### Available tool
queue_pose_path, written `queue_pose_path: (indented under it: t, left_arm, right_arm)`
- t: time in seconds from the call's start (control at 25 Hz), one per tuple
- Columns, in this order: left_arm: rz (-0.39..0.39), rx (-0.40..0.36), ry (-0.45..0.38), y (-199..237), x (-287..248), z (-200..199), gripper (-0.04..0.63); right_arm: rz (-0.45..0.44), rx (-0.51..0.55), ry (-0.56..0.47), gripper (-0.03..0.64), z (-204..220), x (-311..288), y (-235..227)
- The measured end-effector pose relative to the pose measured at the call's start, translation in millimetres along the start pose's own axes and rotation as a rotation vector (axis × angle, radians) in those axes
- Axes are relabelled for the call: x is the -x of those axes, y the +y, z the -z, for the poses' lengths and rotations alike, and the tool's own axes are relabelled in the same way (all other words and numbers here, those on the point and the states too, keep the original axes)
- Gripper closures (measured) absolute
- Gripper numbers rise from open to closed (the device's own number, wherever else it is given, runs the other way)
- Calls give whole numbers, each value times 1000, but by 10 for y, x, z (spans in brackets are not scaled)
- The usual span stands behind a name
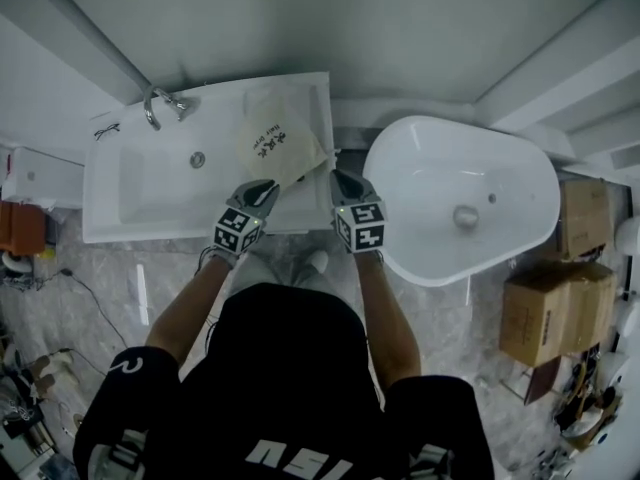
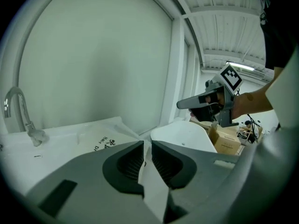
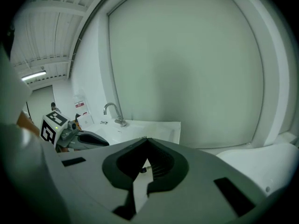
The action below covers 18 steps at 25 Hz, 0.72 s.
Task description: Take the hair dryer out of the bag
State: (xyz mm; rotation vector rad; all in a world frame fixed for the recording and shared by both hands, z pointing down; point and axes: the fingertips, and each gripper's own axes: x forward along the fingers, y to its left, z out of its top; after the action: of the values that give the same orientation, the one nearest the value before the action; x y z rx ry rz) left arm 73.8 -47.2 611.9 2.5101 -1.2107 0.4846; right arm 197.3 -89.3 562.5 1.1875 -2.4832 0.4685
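Observation:
A cream cloth bag (image 1: 275, 143) with dark print lies flat on the right end of the white sink counter (image 1: 315, 93). No hair dryer shows in any view. My left gripper (image 1: 268, 186) hovers at the bag's near edge with a narrow gap between its jaws and nothing gripped; in the left gripper view the bag (image 2: 100, 141) lies just beyond the tips. My right gripper (image 1: 343, 179) is shut and empty, just right of the bag at the counter's right corner. It shows from the side in the left gripper view (image 2: 187, 103).
A chrome faucet (image 1: 160, 103) stands at the back left of the basin (image 1: 160, 173). A white bathtub (image 1: 460, 198) sits right of the counter. Cardboard boxes (image 1: 555, 308) stand on the floor at far right, clutter at far left. A wall rises behind the counter.

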Motion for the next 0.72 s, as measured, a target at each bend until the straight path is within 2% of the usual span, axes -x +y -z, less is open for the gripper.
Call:
queue_pose_path:
  t: [0.2,0.4,0.72]
  left_arm:
    - [23,13,88,16,-311,312,487]
    - [31,-28,191,120,-591,640,430]
    - [-9,-91,386,292,-872,1121,417]
  right_arm:
    - [14,-34,19,621,186,41,-113]
    - [51,-75,48,621,378,35,-209]
    - [111,-126,92,621,587,91,-183]
